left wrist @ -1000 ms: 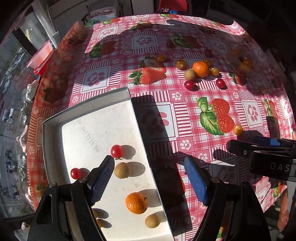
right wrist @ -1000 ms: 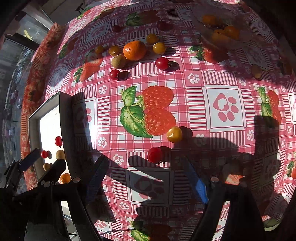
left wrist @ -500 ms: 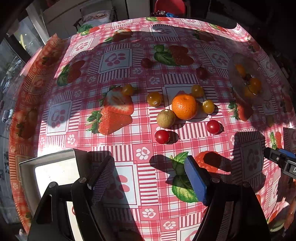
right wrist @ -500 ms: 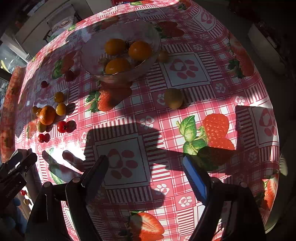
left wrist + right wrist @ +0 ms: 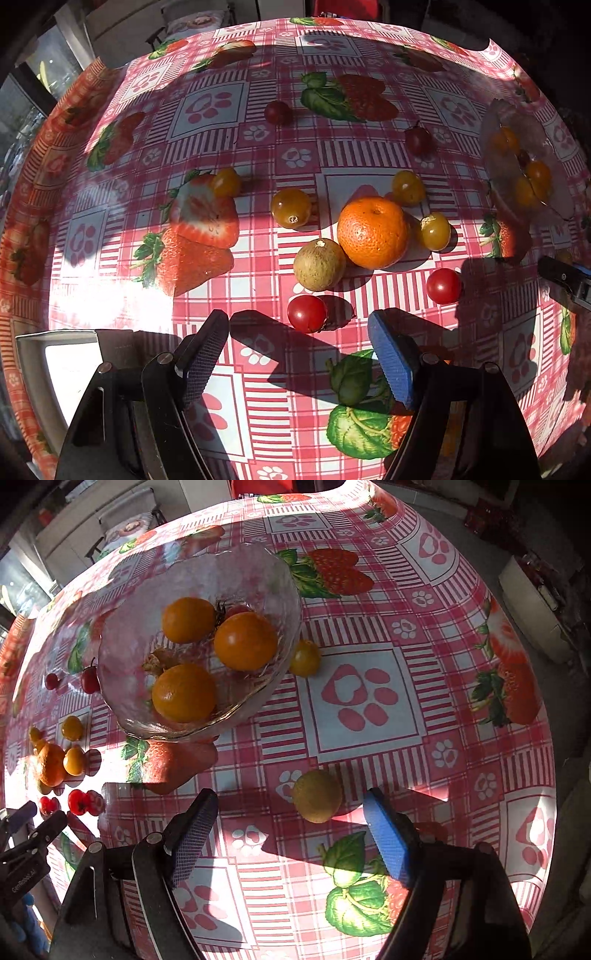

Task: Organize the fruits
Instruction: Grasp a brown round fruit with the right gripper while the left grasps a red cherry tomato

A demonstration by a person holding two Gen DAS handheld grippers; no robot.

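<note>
My left gripper (image 5: 299,354) hangs open over the strawberry-print tablecloth. A red cherry tomato (image 5: 307,314) lies just beyond its fingertips, untouched. Behind it sit a tan round fruit (image 5: 319,264), a mandarin (image 5: 373,232), yellow tomatoes (image 5: 291,208) and another red tomato (image 5: 443,286). My right gripper (image 5: 290,834) points straight down and its jaws are closing with nothing between the pads. A yellow-brown round fruit (image 5: 317,795) rests on the cloth just ahead of the gap. The glass bowl (image 5: 251,576) farther on holds three orange fruits (image 5: 245,640).
A corner of the white tray (image 5: 55,369) shows at the lower left of the left wrist view. One yellow tomato (image 5: 304,658) lies beside the bowl. Two dark red fruits (image 5: 277,112) sit farther back. The table drops off at its right edge (image 5: 550,746).
My left gripper left the tray and came over the fruit cluster, nearing the red tomato. My right gripper swung from the loose tomatoes toward the bowl and the yellow-brown fruit.
</note>
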